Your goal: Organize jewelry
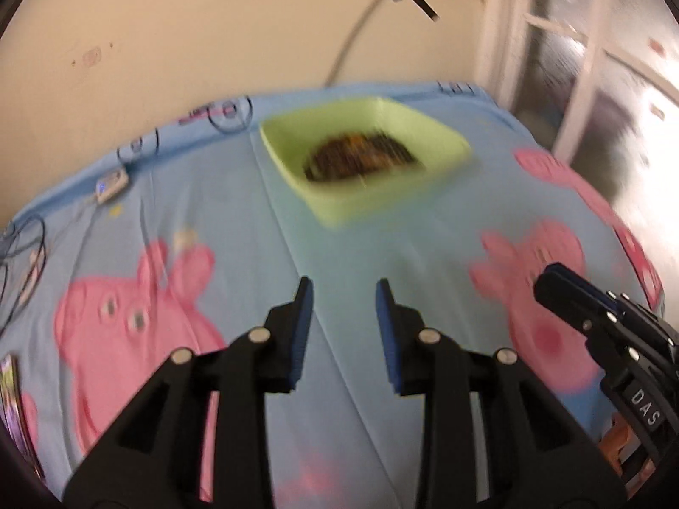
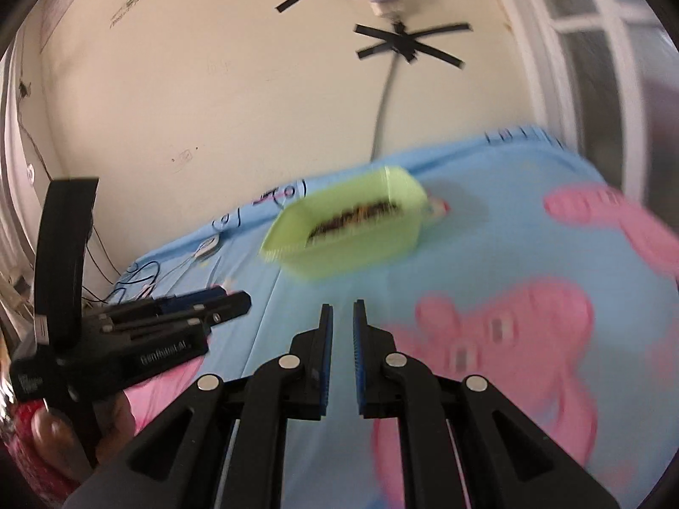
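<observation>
Now | left gripper (image 1: 344,286) jaws apart, empty | right gripper (image 2: 343,307) jaws together, empty

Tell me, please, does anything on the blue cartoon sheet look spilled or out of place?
Nothing looks spilled: the dark jewelry pile sits inside the light green plastic tray, upright on the blue cartoon bedsheet. Blur hides finer detail.

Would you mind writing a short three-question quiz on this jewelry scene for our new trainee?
1. True or false: the left gripper holds something between its pads.
2. What colour is the tray on the cartoon bedsheet? A) red B) light green C) black
3. Fill in: the cable on the wall is fixed with crossed strips of black ____.

Key: 1 false, the jaws stand apart and empty; 2 B; 3 tape.
</observation>
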### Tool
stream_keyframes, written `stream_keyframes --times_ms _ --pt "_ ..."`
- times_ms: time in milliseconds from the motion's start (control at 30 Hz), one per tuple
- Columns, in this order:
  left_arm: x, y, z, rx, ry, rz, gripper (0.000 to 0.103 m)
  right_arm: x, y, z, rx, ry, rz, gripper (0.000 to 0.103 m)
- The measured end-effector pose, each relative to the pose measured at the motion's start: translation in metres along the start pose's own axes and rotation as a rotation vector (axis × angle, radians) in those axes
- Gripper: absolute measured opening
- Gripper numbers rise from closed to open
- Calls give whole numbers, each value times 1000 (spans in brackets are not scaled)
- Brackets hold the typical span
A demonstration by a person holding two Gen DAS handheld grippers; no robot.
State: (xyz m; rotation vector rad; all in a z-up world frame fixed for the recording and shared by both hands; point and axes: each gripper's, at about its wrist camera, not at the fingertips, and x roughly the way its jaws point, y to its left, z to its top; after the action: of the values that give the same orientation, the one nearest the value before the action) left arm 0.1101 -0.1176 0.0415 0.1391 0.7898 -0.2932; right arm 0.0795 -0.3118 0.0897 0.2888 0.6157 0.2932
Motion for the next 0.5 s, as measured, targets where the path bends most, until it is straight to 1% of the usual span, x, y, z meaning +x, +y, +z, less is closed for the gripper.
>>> stream_keyframes --times_ms 100,133,167,233,333,400,500 --pt "-11 -15 -29 25 29 -8 29 -28 10 -34 67 18 3 0" --pt "-17 -18 -39 30 34 -9 30 -35 11 -45 83 34 7 0" --pt "-22 -21 -47 29 37 -7 38 -40 12 -53 90 48 7 0" --pt "-34 -25 -61 25 33 0 45 -56 16 -73 107 70 -3 0" --pt "-50 -30 -77 19 22 0 47 -72 19 -93 125 93 -18 0" --pt "-58 -31 -89 7 39 -16 48 -76 19 -99 136 106 -23 0" --pt "-65 -34 -101 5 67 -12 51 -84 25 -109 147 123 -11 0"
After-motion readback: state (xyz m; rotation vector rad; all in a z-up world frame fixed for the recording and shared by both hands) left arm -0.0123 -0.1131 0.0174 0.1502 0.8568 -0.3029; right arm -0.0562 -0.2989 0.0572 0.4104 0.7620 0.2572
